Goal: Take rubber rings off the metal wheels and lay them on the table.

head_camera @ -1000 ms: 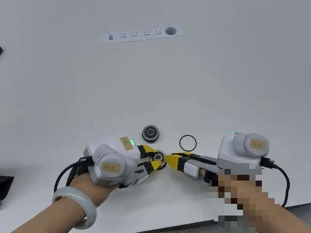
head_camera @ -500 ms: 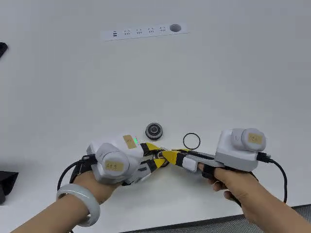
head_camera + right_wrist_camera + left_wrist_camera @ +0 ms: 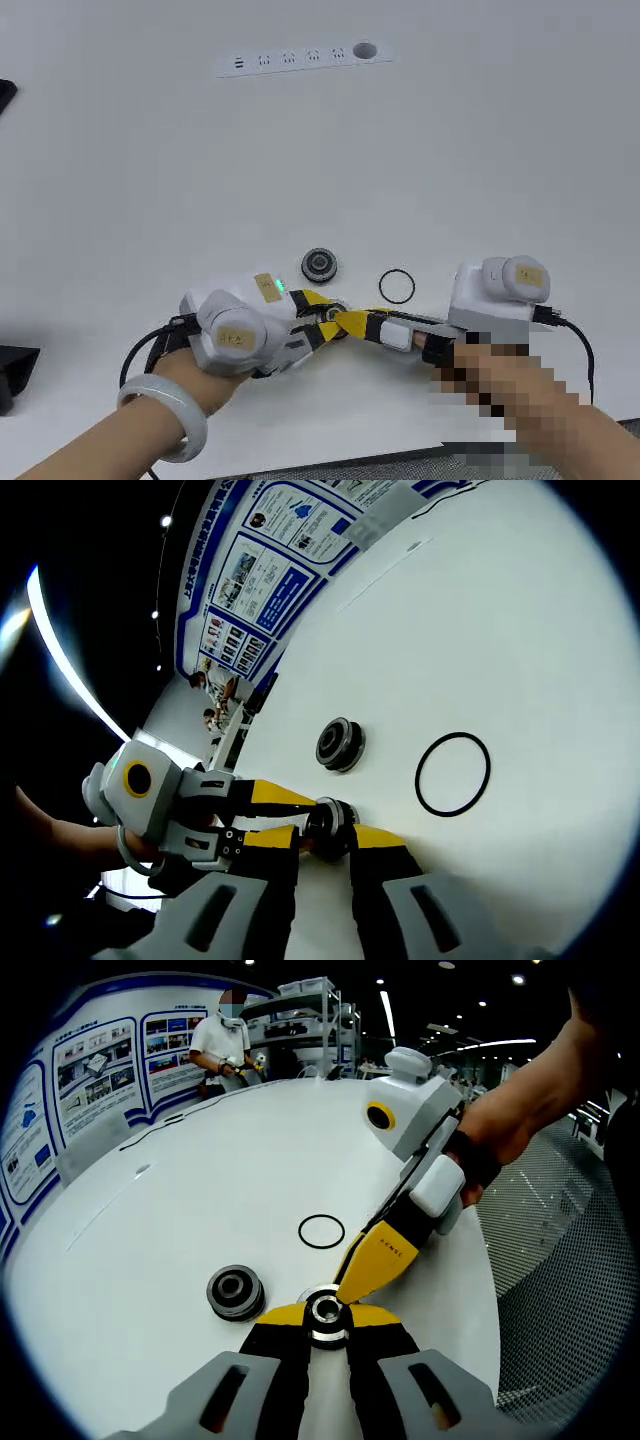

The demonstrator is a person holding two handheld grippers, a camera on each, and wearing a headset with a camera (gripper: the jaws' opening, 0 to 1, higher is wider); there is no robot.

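A small metal wheel (image 3: 329,315) with a black rubber ring on its rim is held just above the table, and my left gripper (image 3: 318,322) is shut on it from the left. In the left gripper view the wheel (image 3: 326,1312) sits between my yellow jaw tips. My right gripper (image 3: 346,322) comes in from the right, and its yellow tips pinch the wheel's rim (image 3: 328,830). A second wheel (image 3: 319,264) lies flat just beyond. A loose rubber ring (image 3: 397,286) lies on the table to its right.
A white power strip (image 3: 300,58) lies at the far side of the white table (image 3: 150,180). A dark object (image 3: 12,372) sits at the left edge. The right gripper's black cable (image 3: 578,345) trails off to the right.
The right gripper's tips have drawn a little closer onto the held wheel. The left gripper still holds it in the same spot; the loose ring and second wheel lie unmoved.
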